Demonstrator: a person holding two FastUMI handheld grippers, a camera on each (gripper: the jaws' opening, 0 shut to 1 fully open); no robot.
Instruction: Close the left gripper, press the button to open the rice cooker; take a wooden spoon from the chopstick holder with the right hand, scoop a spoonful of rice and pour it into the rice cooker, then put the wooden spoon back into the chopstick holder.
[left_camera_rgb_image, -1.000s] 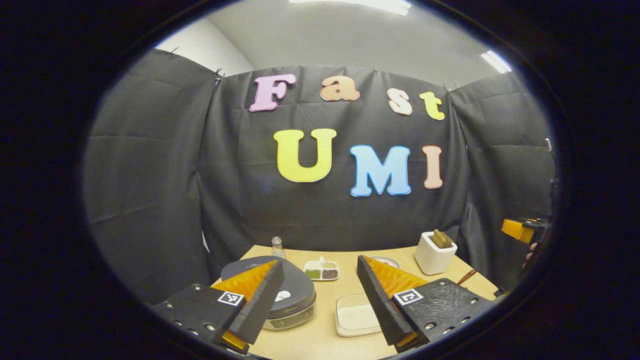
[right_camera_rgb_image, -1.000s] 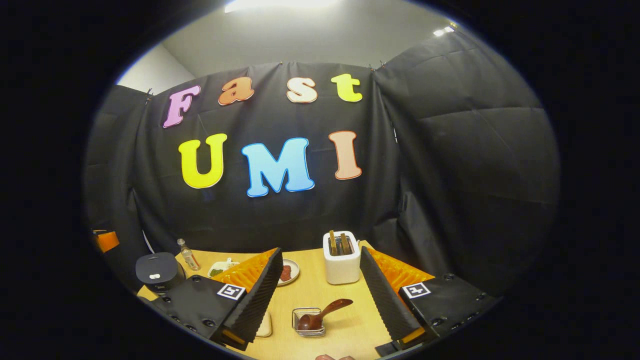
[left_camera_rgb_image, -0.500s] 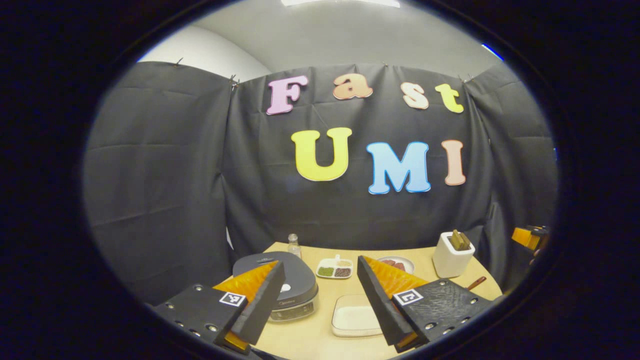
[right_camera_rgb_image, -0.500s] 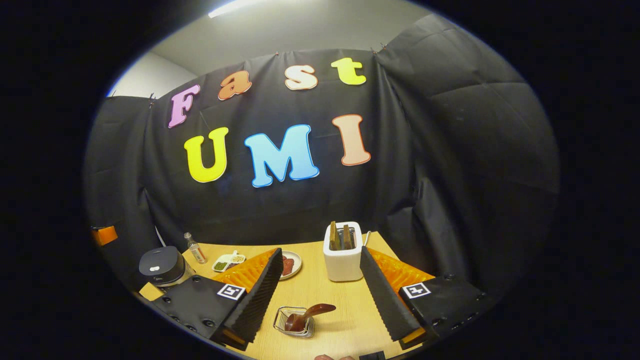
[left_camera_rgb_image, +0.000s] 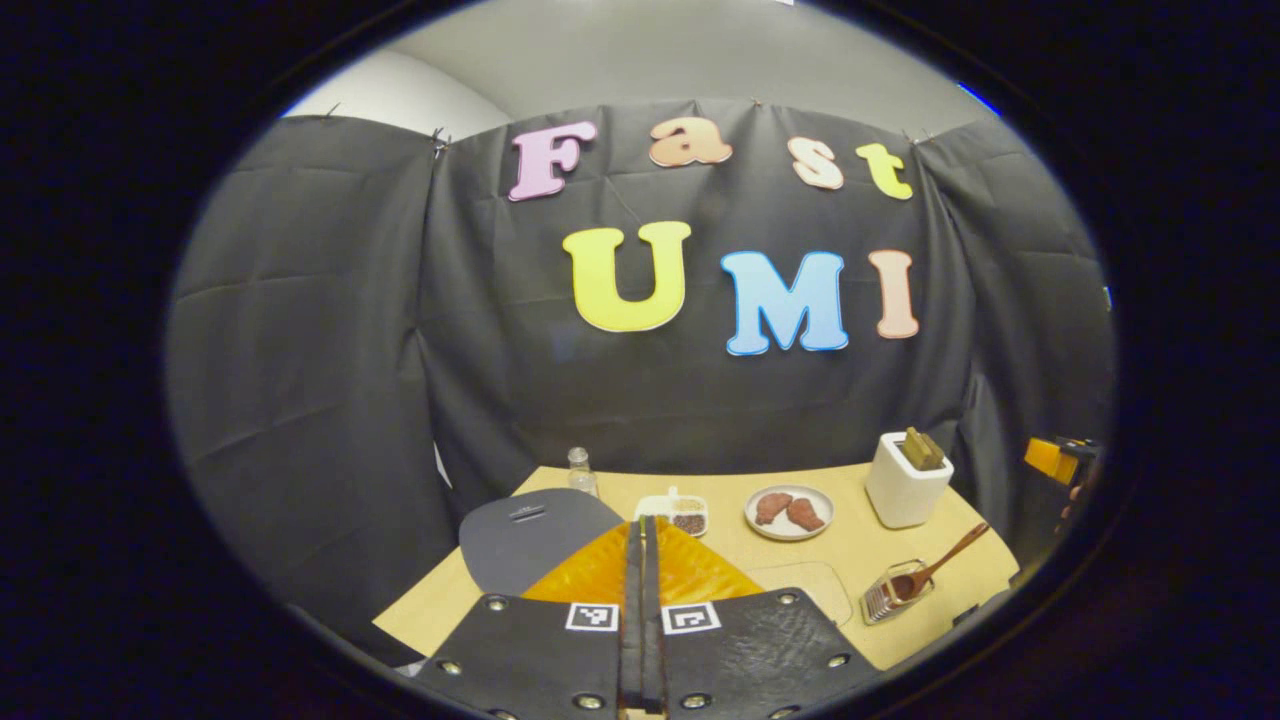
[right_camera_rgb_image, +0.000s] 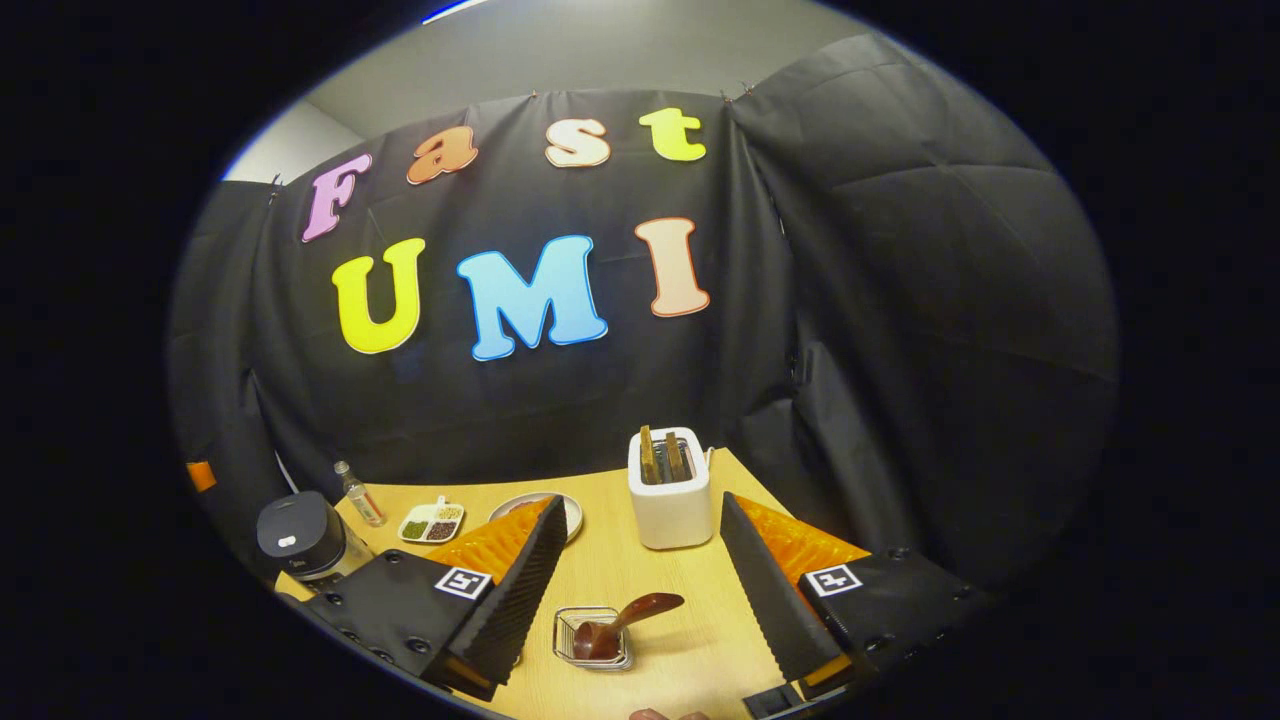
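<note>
Left gripper (left_camera_rgb_image: 641, 560): fingers pressed together with nothing between them, held above the near edge of the counter (left_camera_rgb_image: 470, 590), the rice cooker just beyond its tips.
Right gripper (right_camera_rgb_image: 640, 560): fingers spread wide apart, empty, hovering over the near part of the counter; the chopstick holder lies between and below the two fingers.
Chopstick holder (right_camera_rgb_image: 592, 637): a small wire basket standing on the counter close in front of the right gripper.
Wooden spoon (right_camera_rgb_image: 622, 618): dark bowl down inside the chopstick holder, handle leaning out up and to the right; no gripper touches it.
Rice cooker (right_camera_rgb_image: 298, 535): dark, round, lid down, at the counter's left side in the right gripper view; in the left gripper view its grey lid (left_camera_rgb_image: 535, 530) shows just left of the closed fingers.
Toaster (right_camera_rgb_image: 670, 488): white, upright, beyond the chopstick holder.
Plate (left_camera_rgb_image: 788, 512): white, with two brown pieces, mid-counter.
Divided dish (right_camera_rgb_image: 432, 521): small, holding grains, beside the plate.
Bottle (right_camera_rgb_image: 358, 493): clear, near the counter's far edge.
</note>
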